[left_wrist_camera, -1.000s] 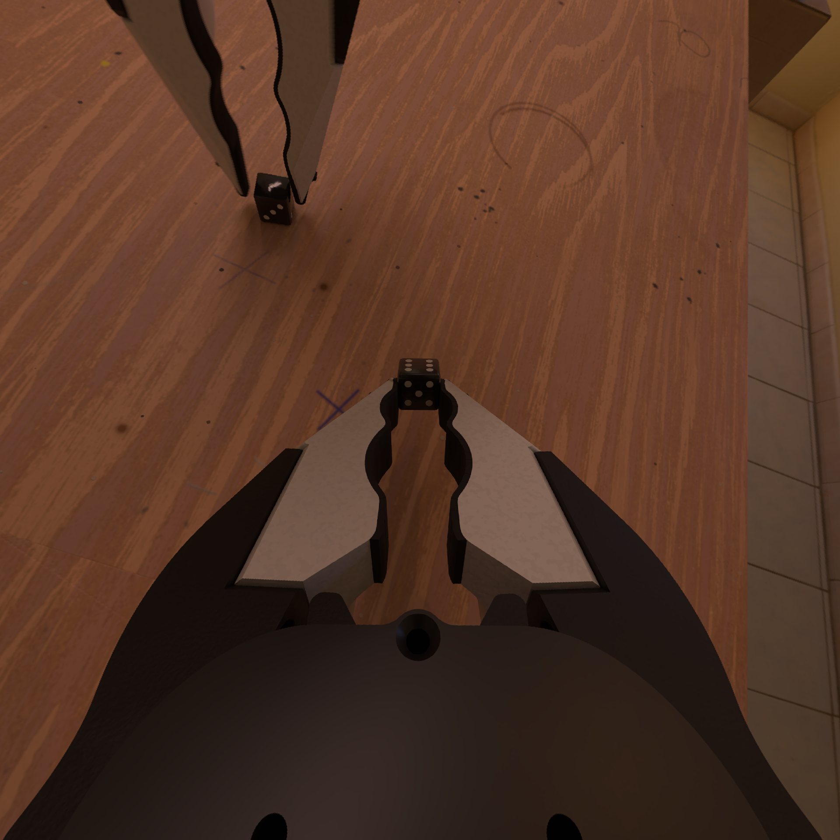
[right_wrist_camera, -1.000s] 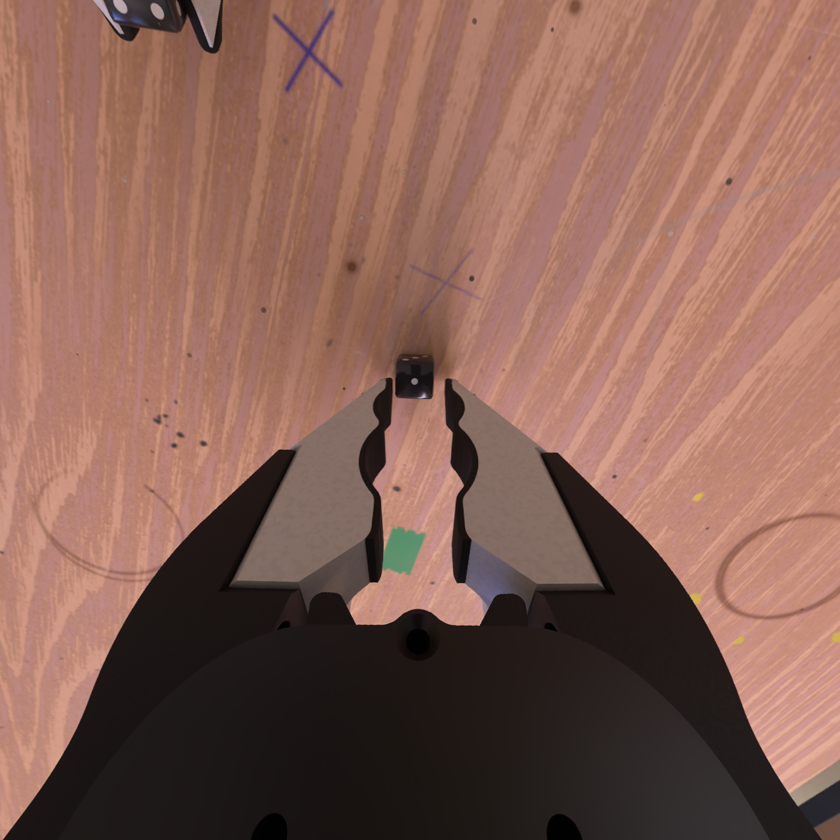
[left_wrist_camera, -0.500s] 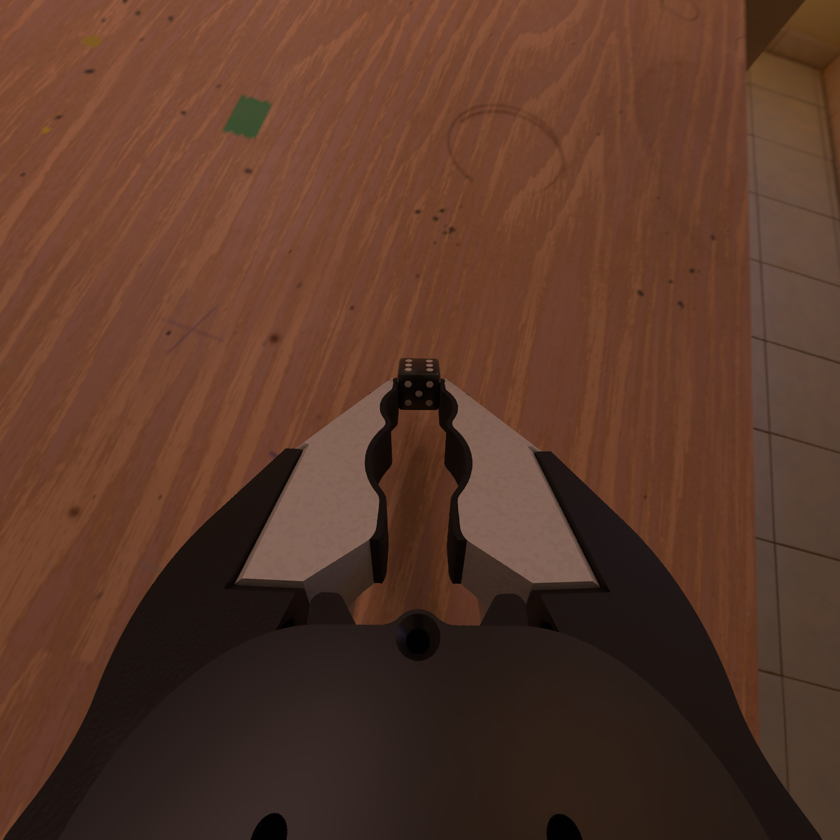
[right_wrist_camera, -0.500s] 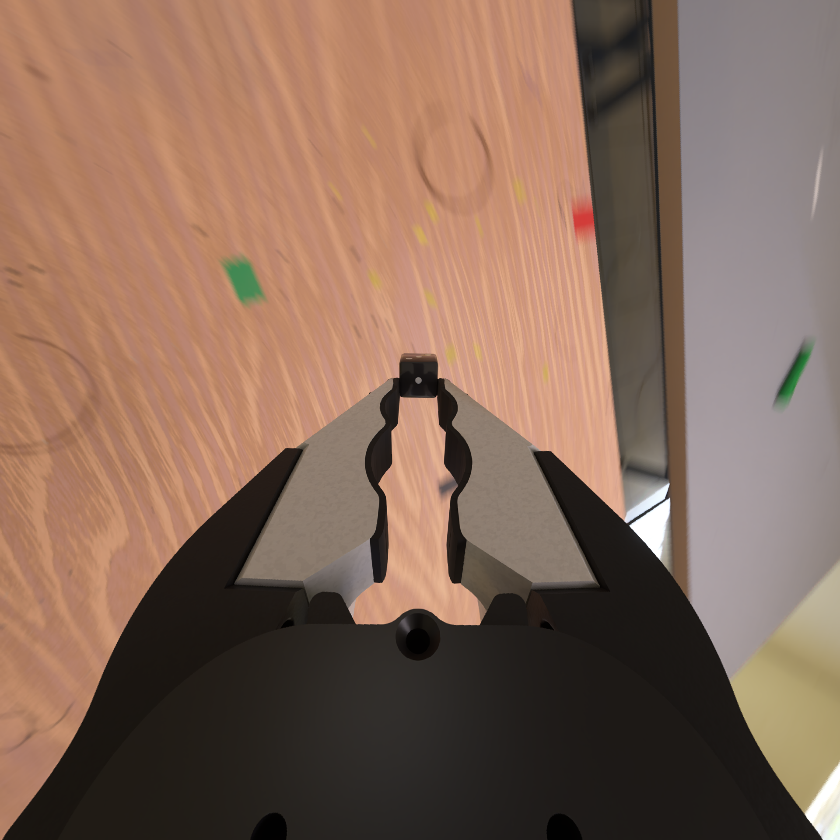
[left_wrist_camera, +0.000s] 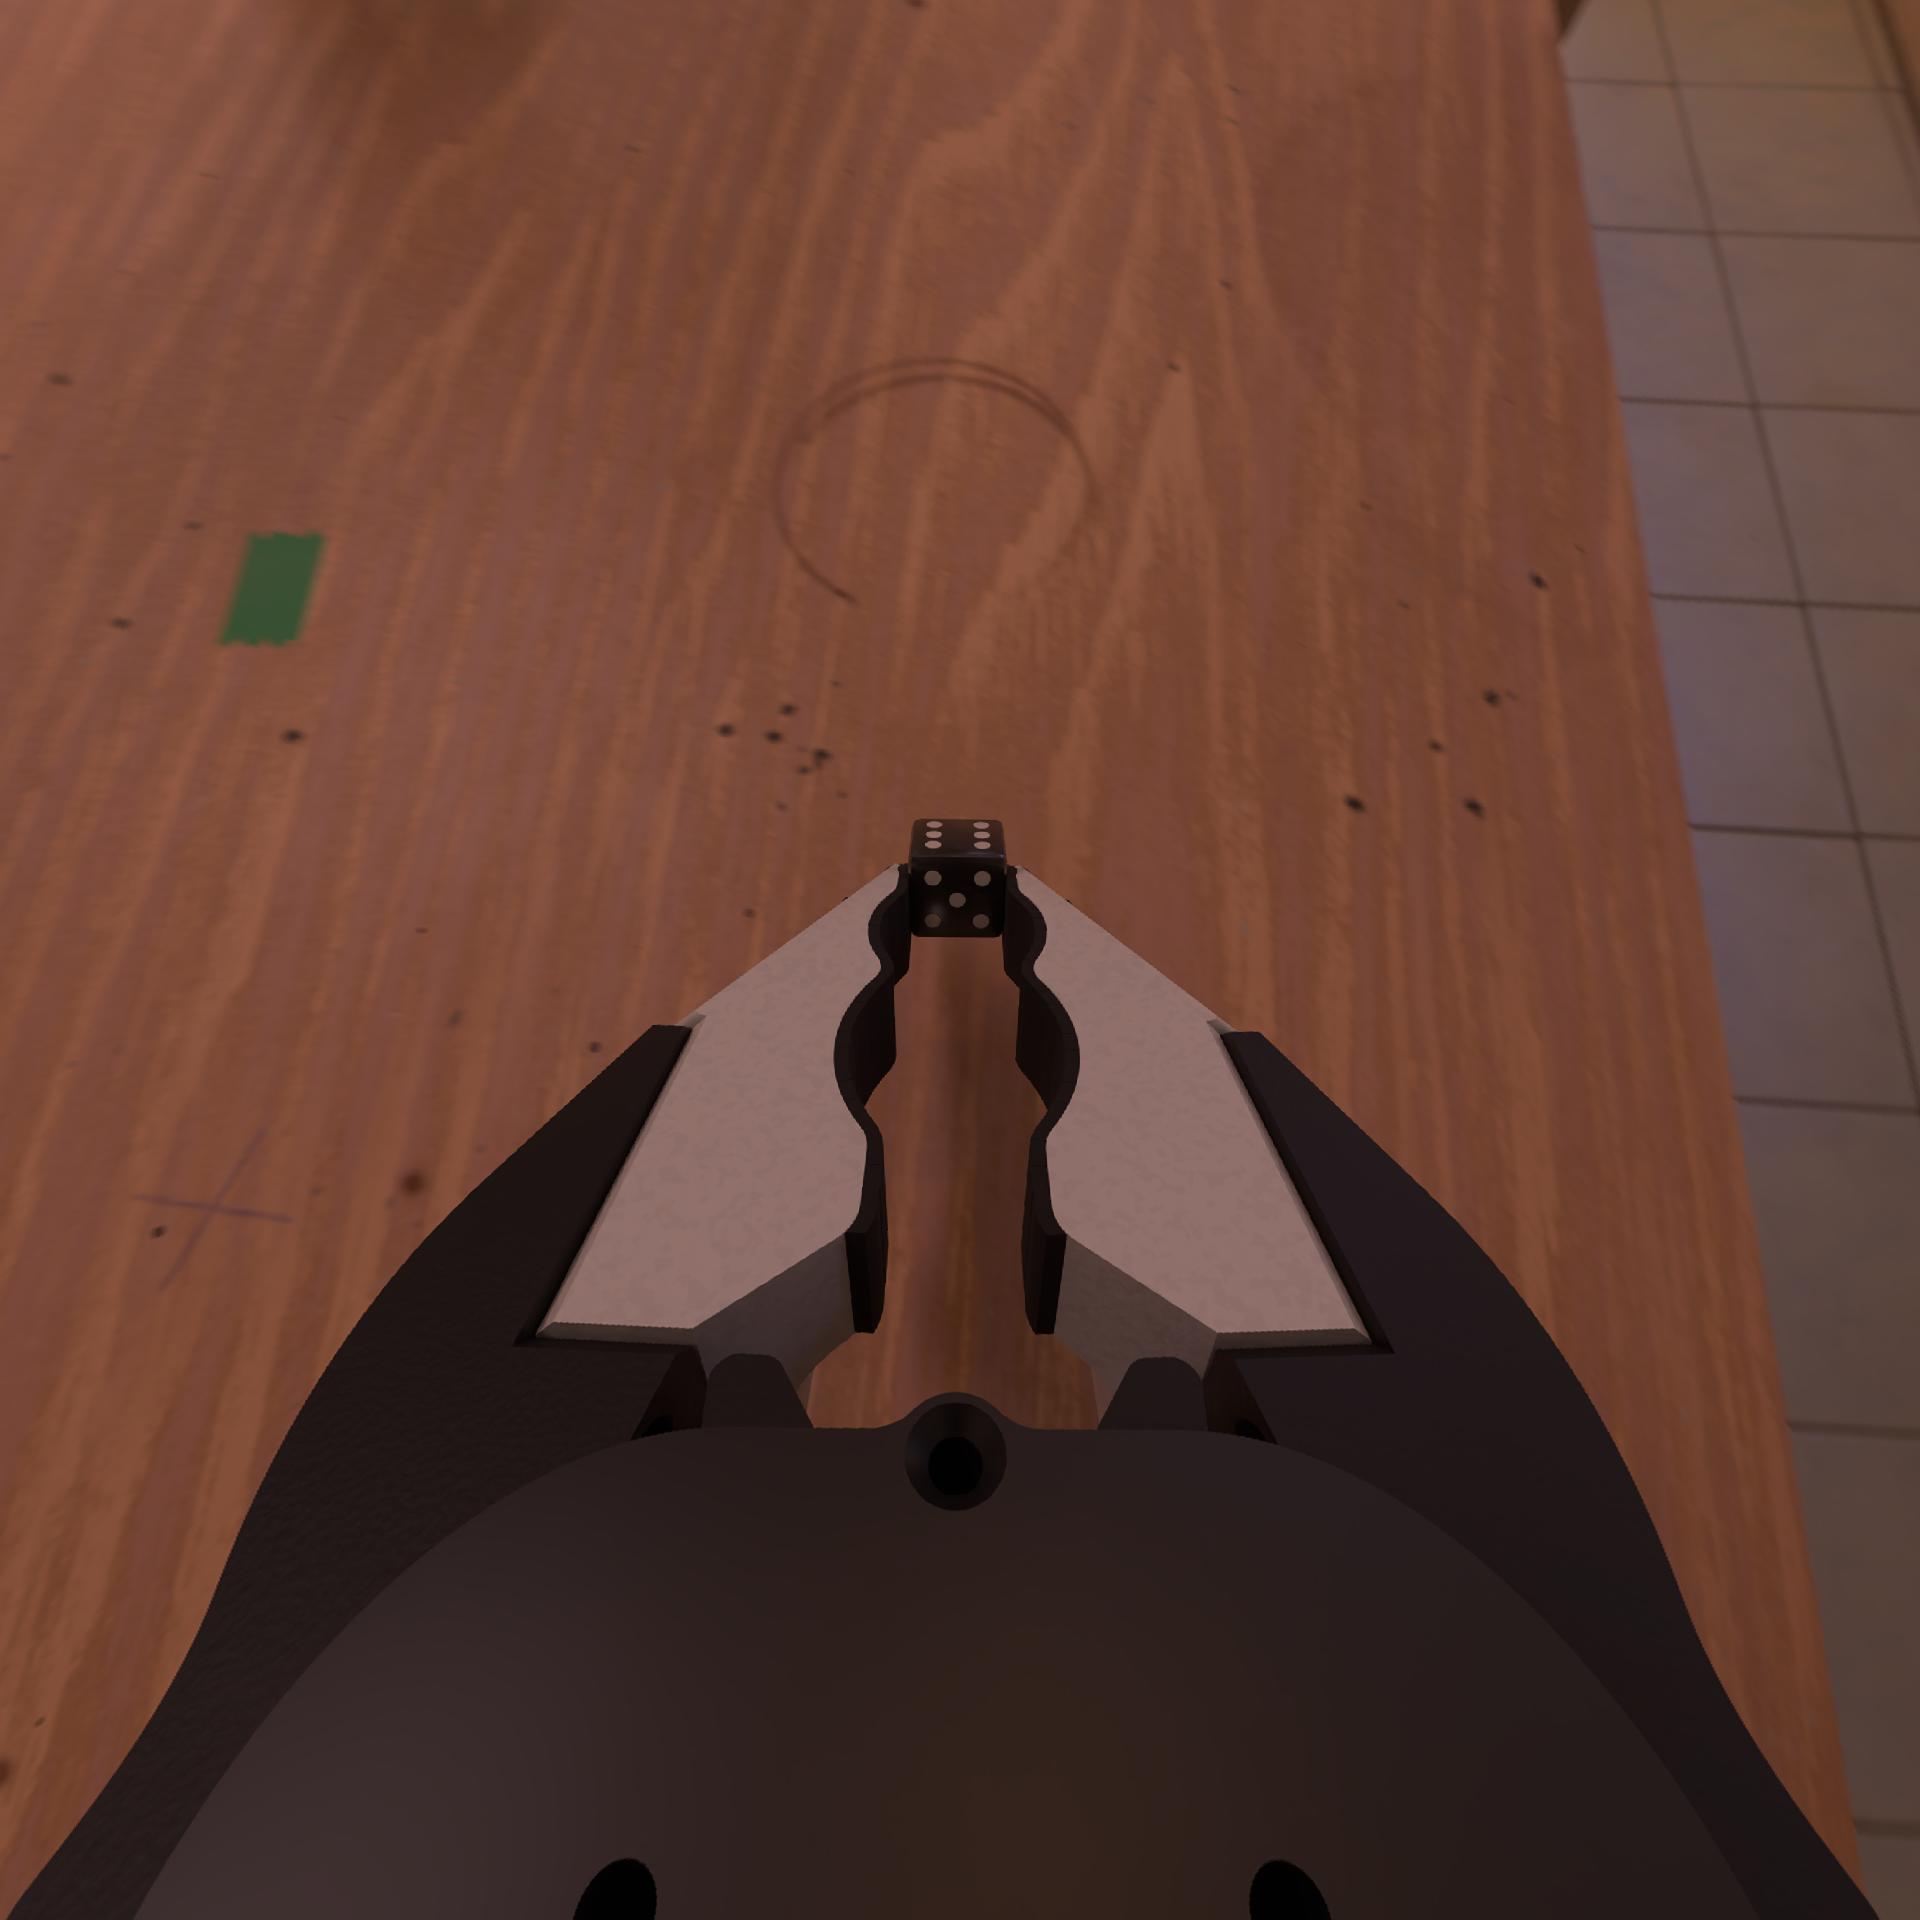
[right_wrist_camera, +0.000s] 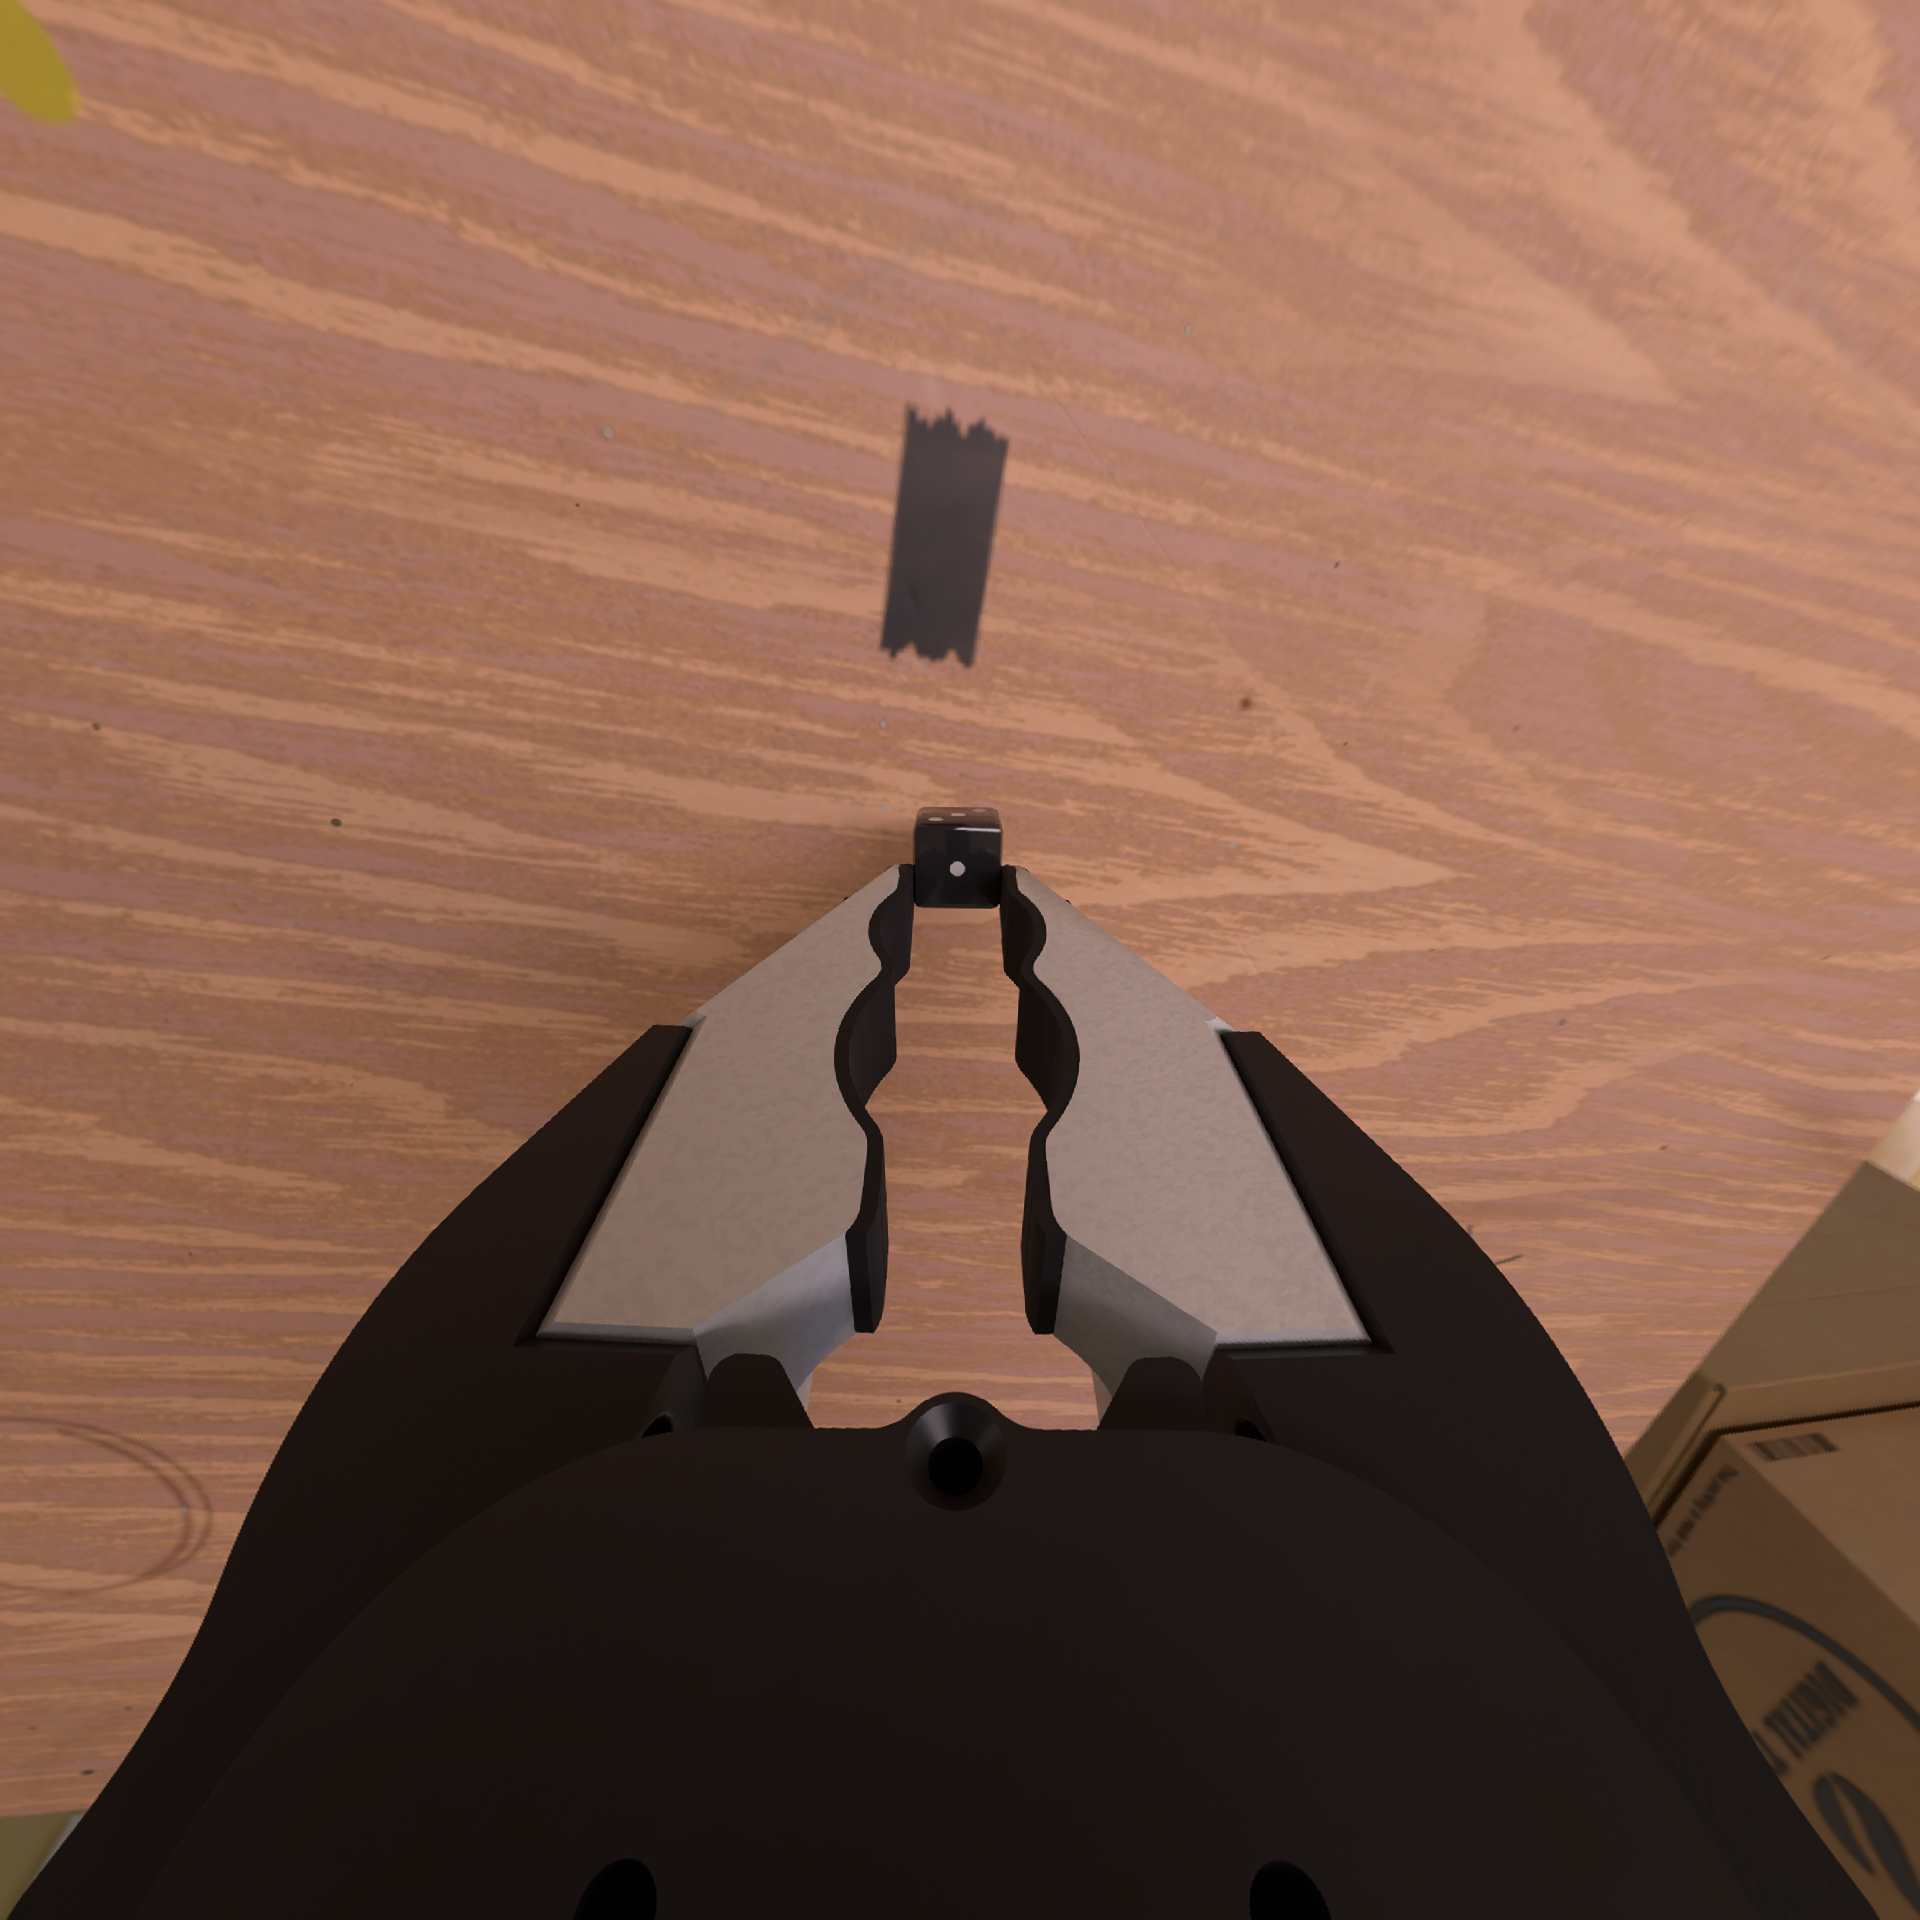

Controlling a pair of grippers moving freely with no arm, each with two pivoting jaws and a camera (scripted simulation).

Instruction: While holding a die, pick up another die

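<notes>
In the left wrist view my left gripper [left_wrist_camera: 956,891] is shut on a black die with white pips [left_wrist_camera: 957,878], pinched between the fingertips above the wooden table [left_wrist_camera: 520,364]. In the right wrist view my right gripper [right_wrist_camera: 957,881] is shut on a second black die [right_wrist_camera: 957,871], held at the fingertips above the same table [right_wrist_camera: 416,623]. Neither gripper shows in the other's view.
A green tape patch [left_wrist_camera: 272,589] and a faint ring mark [left_wrist_camera: 935,478] lie on the table; its right edge drops to a tiled floor [left_wrist_camera: 1787,623]. A black tape strip [right_wrist_camera: 943,534] lies ahead of the right gripper. Cardboard boxes [right_wrist_camera: 1808,1455] stand at the lower right.
The right gripper closed on the die that lay on the table, lifted it and swung away to another part of the table. The left gripper kept its die and moved, the right gripper leaving its view.
</notes>
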